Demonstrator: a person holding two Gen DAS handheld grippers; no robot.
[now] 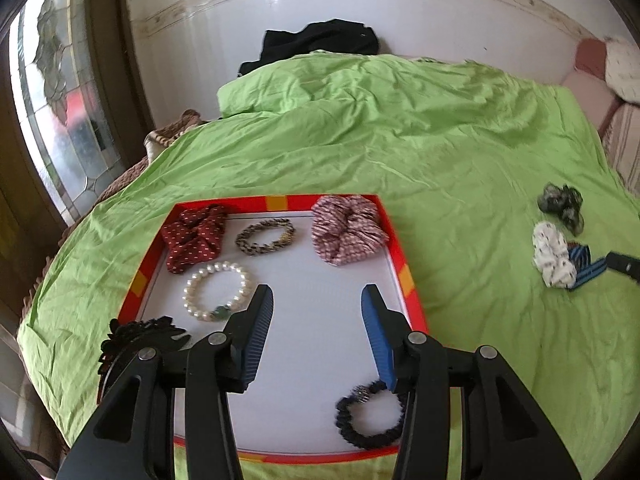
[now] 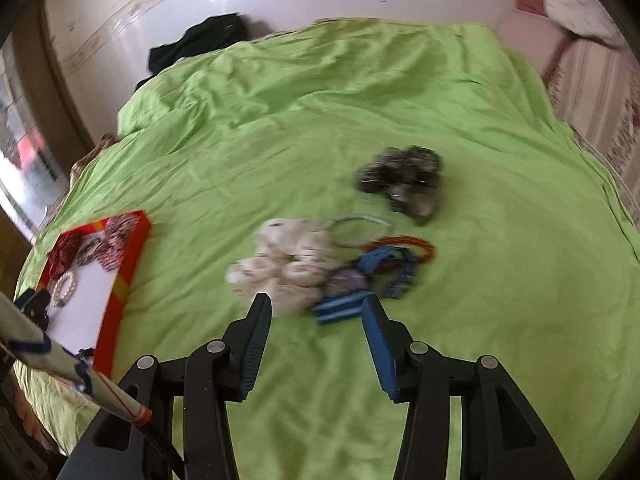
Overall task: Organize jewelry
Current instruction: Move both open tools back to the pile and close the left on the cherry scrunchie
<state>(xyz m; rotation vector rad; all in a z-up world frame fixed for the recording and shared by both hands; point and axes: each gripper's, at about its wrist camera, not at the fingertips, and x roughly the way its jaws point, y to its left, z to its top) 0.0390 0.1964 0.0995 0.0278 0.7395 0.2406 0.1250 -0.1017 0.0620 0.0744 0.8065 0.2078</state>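
Left wrist view: the left tool (image 1: 317,300) hangs over the red-rimmed tray (image 1: 416,300) on the green bedspread (image 1: 400,152), jaws spread, nothing between them. Inside lie a pearl bracelet (image 1: 216,291), a braided bracelet (image 1: 265,237), two fabric scrunchies and a black hair tie (image 1: 370,420).

Right wrist view: the right tool (image 2: 317,300), also spread and empty, points at the loose pile on the bed: a white scrunchie (image 2: 286,268), a blue striped band (image 2: 372,284), an orange bangle (image 2: 402,245), a grey scrunchie (image 2: 404,182). The scrunchie looks soft and light, so pinch a bunched fold; the bangle is probably stiff and slippery, so grip across its rim
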